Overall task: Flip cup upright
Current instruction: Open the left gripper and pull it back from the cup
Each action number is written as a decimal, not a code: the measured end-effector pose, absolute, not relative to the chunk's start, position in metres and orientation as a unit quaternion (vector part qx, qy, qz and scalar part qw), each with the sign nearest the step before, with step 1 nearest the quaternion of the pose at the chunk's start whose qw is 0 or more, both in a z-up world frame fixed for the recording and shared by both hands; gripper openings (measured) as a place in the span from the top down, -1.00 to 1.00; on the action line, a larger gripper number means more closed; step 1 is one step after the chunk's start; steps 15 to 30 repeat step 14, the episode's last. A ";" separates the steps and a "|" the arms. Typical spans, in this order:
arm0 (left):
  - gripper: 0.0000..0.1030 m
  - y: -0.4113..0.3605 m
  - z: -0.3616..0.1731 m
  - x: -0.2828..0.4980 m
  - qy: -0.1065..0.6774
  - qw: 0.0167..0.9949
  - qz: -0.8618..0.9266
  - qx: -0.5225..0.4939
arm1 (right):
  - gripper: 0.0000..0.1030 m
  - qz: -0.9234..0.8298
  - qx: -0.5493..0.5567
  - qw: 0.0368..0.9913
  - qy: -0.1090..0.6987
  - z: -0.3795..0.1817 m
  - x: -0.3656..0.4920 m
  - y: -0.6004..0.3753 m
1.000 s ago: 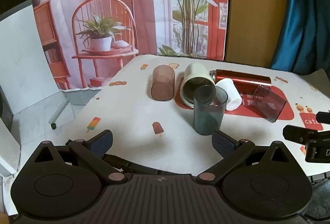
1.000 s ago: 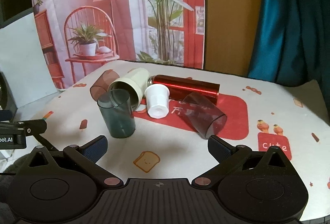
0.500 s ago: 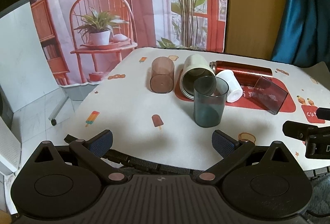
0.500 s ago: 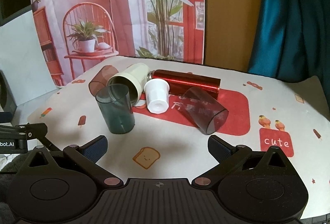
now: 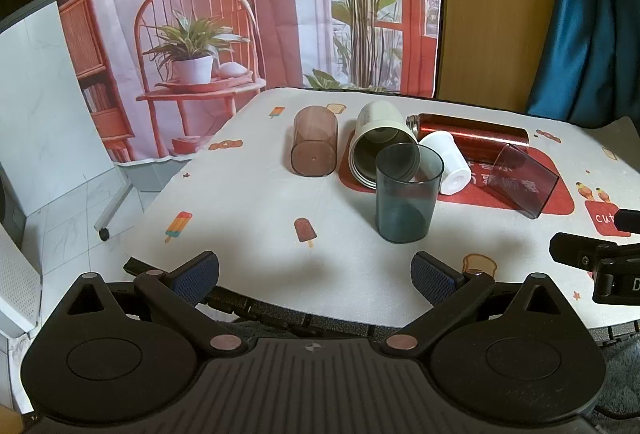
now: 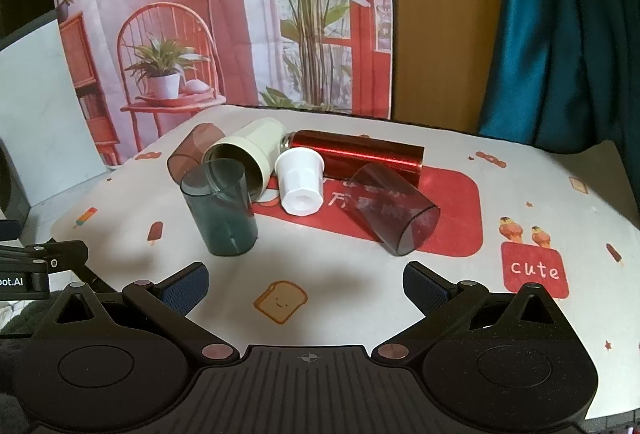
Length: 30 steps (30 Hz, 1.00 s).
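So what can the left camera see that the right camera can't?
Only the left wrist view shows the closed bottom of the brown cup and the white floor with a caster wheel.

Only the right wrist view shows the open mouth of the smoky cup, the whole "cute" patch and the smiling toast print.

Both show the upright teal cup, the cream cup, the white cup and the red bottle lying down, plus open tongs in front.
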<state>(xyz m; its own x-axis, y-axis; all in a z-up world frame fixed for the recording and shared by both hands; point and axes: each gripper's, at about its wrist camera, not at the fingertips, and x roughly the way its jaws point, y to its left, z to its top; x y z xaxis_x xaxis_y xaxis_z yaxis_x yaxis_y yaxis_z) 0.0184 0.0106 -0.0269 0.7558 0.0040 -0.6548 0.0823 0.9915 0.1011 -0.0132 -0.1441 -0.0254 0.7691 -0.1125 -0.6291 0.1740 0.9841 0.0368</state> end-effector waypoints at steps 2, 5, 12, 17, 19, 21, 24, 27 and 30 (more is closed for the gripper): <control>-1.00 0.011 -0.027 0.018 0.349 0.935 -0.021 0.062 | -0.99 -0.077 0.047 0.939 0.331 -0.026 -0.013 -0.144; -1.00 0.010 -0.027 0.018 0.349 0.935 -0.021 0.062 | -0.99 -0.076 0.047 0.939 0.332 -0.026 -0.013 -0.144; -1.00 0.010 -0.027 0.016 0.345 0.936 -0.027 0.059 | -0.99 -0.077 0.047 0.939 0.331 -0.026 -0.013 -0.144; -1.00 0.011 -0.027 0.016 0.345 0.936 -0.028 0.058 | -0.99 -0.076 0.047 0.939 0.331 -0.026 -0.013 -0.144; -1.00 0.011 -0.027 0.016 0.345 0.936 -0.028 0.058 | -0.99 -0.076 0.047 0.939 0.331 -0.026 -0.013 -0.144; -1.00 0.011 -0.027 0.016 0.345 0.936 -0.028 0.058 | -0.99 -0.076 0.047 0.939 0.331 -0.026 -0.013 -0.144; -1.00 0.011 -0.027 0.016 0.345 0.936 -0.028 0.058 | -0.99 -0.076 0.047 0.939 0.331 -0.026 -0.013 -0.144; -1.00 0.011 -0.027 0.016 0.345 0.936 -0.028 0.058 | -0.99 -0.076 0.047 0.939 0.331 -0.026 -0.013 -0.144; -1.00 0.011 -0.027 0.016 0.345 0.936 -0.028 0.058 | -0.99 -0.076 0.047 0.939 0.331 -0.026 -0.013 -0.144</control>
